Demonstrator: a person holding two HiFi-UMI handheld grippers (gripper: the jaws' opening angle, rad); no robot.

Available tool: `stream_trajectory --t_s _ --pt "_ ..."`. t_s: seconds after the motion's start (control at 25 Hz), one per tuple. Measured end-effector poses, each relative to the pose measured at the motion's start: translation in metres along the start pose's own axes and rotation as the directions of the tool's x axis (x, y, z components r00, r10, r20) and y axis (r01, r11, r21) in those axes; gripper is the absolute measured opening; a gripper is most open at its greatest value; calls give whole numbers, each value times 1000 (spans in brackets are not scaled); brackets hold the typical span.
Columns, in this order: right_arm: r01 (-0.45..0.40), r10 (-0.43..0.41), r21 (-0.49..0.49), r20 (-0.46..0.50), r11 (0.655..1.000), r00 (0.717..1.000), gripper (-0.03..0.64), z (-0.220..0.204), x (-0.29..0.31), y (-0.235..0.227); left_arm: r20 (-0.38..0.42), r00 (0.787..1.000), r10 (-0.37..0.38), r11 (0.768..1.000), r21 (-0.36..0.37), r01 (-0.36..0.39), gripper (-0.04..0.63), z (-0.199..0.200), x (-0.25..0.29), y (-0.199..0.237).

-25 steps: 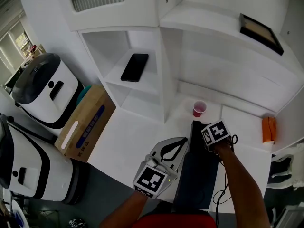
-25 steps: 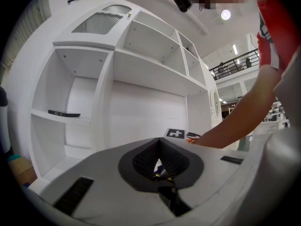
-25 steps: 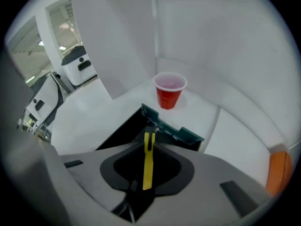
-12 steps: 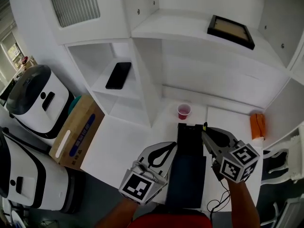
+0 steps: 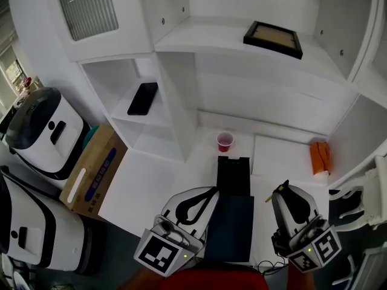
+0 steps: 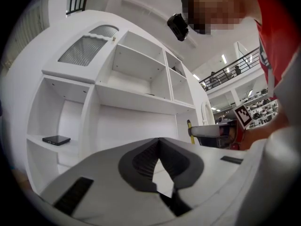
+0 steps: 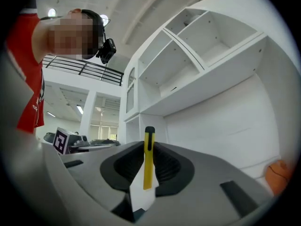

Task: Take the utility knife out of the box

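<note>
Pose: right gripper [image 5: 283,190] is held low at the bottom right of the head view, pointed roughly level at the shelf unit [image 5: 181,110], marker cube nearest the camera. Its fingers [image 7: 123,166] are clamped on the knife [image 7: 148,157]. The knife has a yellow body and a black end cap, is gripped edge-on, and sticks out forward past the fingertips. In the head view only a small yellow tip is seen just left of those fingertips. Knife is therefore out of the box [image 5: 233,175], held above the counter [image 5: 136,189] just right of it.

Left gripper [image 5: 211,191] is held at the bottom left of the box, also roughly level and pointed at the shelf unit. Its fingers [image 6: 140,166] are pressed together at the tips, with nothing gripped between them.

Box is black and lies open on the counter between the two grippers. Whether it is touched by the left gripper cannot be told.

- Red cup [image 5: 225,141] is stood just behind the box.
- Orange object [image 5: 320,156] is seen at the counter's right end, well apart.
- Phone [image 5: 143,98] is laid on a left shelf.
- Picture frame [image 5: 273,38] is laid on the upper shelf.
- Cardboard carton [image 5: 94,171] is seen beside the counter's left edge, with white appliances [image 5: 42,128] beyond it.
</note>
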State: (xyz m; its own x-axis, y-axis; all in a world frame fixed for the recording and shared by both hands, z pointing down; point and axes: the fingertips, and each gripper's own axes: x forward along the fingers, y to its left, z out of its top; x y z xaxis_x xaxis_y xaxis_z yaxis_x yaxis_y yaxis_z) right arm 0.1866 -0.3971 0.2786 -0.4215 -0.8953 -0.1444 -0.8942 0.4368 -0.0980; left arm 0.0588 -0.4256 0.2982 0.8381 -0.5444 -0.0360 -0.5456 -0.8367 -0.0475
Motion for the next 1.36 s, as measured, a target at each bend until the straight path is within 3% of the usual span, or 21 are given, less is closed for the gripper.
stream_trajectory --t_s 0.56,1.36 --pt "-38 38 -57 12 998 999 80 7 -11 23 -7 1000 -14 1000 -5 14 38 -2 3 -12" --pt "-60 61 -54 22 997 998 80 16 -9 18 -2 1000 -4 1000 4 4 38 0 10 -12"
